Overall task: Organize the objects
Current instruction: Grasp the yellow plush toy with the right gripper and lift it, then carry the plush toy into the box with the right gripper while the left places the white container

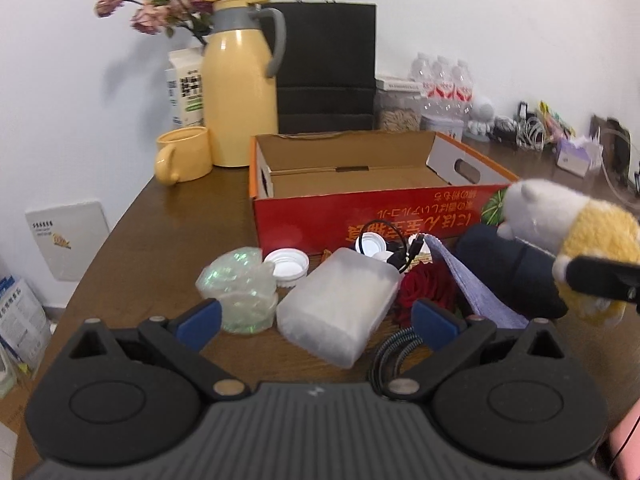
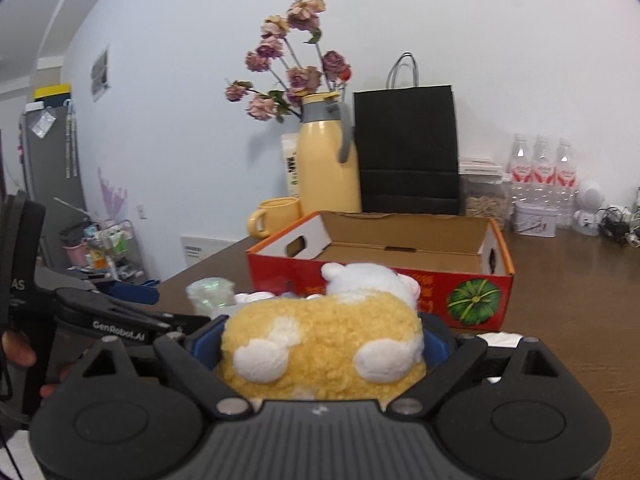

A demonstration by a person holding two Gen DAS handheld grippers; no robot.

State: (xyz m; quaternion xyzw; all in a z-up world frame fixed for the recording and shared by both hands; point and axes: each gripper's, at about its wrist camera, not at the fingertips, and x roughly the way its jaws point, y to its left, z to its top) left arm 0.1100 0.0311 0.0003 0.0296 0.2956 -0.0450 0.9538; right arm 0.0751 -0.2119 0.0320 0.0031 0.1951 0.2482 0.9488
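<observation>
My right gripper is shut on a yellow and white plush toy, its blue pads pressing both sides, held above the table in front of the open red cardboard box. The left wrist view has the toy at the right, with a black finger of the right gripper across it. My left gripper is open and holds nothing. Ahead of it lie a translucent plastic box, crumpled shiny plastic, white caps, a red rose, a purple cloth and a dark cloth.
Behind the red box stand a yellow jug, a yellow mug, a black paper bag and water bottles. Cables and small items crowd the back right. The table edge runs along the left.
</observation>
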